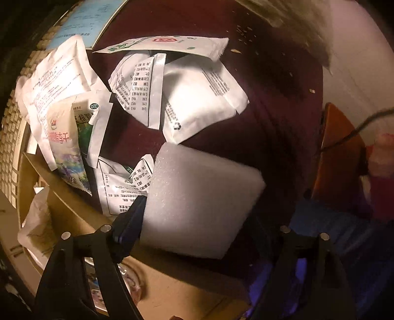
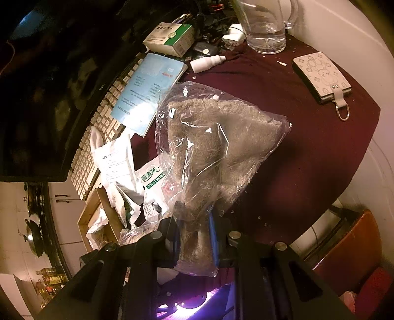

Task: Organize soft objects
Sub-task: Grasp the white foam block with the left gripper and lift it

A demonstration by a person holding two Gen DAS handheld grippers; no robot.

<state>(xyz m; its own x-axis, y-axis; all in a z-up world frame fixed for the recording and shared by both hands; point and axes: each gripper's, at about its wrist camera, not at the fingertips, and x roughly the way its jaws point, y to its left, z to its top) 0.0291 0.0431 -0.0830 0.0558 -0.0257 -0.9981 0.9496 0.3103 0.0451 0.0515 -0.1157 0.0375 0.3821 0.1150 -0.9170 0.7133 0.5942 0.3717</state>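
Gripping a bagged grey cloth, right tool clamped; left tool spread around foam block, beside sachets.

The left wrist view looks straight down, close over the maroon cloth beside the cardboard box. The right wrist view looks steeply down from farther back over the same cloth. Both views share the cloth, the blue booklet and the keyboard.
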